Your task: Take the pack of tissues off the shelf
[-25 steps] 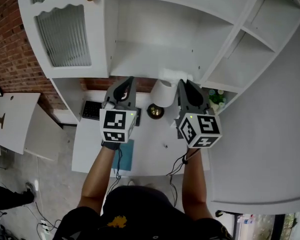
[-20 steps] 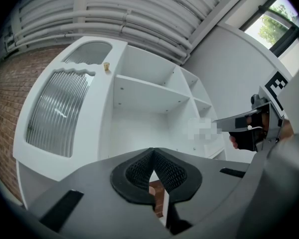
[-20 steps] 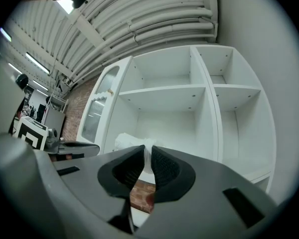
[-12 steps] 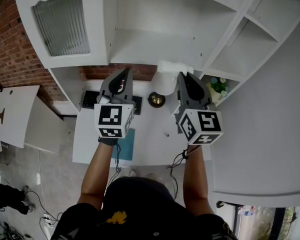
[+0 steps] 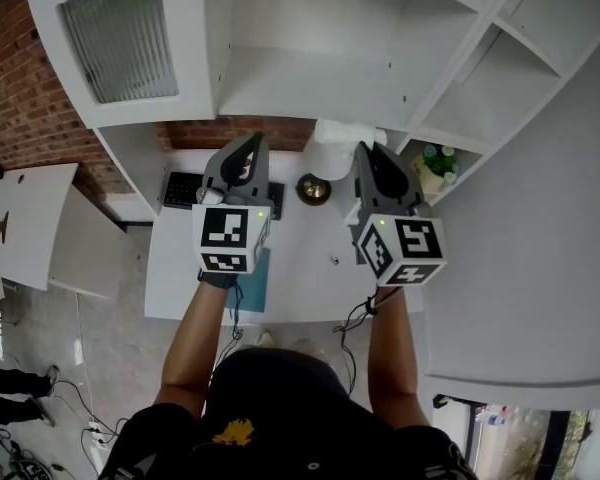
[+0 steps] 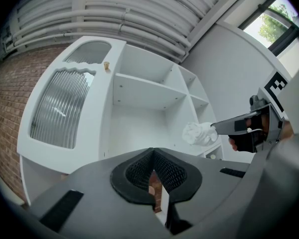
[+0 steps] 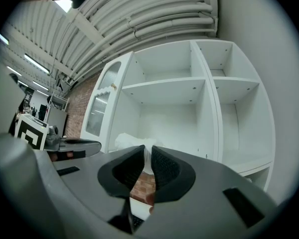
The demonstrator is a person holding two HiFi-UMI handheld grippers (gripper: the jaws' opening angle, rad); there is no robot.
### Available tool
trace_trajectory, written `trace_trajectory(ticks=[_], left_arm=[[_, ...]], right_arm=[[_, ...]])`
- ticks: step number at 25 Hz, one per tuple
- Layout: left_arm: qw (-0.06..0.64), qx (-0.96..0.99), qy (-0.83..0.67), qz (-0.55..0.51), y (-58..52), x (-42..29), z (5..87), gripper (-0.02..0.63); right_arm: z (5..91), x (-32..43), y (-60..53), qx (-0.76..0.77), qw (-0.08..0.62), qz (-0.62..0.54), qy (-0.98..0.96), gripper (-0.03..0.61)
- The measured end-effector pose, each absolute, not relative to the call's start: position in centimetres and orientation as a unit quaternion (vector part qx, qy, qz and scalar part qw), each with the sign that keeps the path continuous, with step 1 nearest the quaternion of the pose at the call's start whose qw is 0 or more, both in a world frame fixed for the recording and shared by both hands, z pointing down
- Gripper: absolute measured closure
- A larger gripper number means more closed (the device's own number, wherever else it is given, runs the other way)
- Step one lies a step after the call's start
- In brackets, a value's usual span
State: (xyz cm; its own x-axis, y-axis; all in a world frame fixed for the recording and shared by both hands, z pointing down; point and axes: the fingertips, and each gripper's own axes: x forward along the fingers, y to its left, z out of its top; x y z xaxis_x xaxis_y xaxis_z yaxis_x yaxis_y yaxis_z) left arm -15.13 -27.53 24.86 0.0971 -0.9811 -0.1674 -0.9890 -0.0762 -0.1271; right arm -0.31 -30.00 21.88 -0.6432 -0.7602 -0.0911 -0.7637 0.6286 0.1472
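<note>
While my right gripper [image 5: 366, 150] clamps the pack of tissues [image 5: 340, 132] at the shelf's [image 5: 310, 93] front edge, my left gripper [image 5: 252, 140] hangs apart to its left, jaws together, empty.

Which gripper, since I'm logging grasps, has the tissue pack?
The right gripper, jaws closed on the white tissue pack; the left gripper holds nothing.

L tool [image 5: 250, 140] shut, R tool [image 5: 366, 150] clamped (both approx level).
</note>
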Motion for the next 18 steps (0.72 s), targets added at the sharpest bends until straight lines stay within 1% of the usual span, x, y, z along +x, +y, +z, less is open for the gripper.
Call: trace_trajectory(ticks=[10, 18], left_arm=[[0.09, -0.737, 0.67, 0.008, -27.8, -14.6, 27.0, 0.597], [0.07, -0.741, 0.668, -0.004, -28.1, -14.6, 29.9, 0.597]], right_arm=[[23.8, 0.0, -30.2, -0.423, -0.001, 0.074, 0.903, 0.535], [26.8, -0.5, -30.6, -0.42, -0.019, 0.051, 0.906, 0.534]])
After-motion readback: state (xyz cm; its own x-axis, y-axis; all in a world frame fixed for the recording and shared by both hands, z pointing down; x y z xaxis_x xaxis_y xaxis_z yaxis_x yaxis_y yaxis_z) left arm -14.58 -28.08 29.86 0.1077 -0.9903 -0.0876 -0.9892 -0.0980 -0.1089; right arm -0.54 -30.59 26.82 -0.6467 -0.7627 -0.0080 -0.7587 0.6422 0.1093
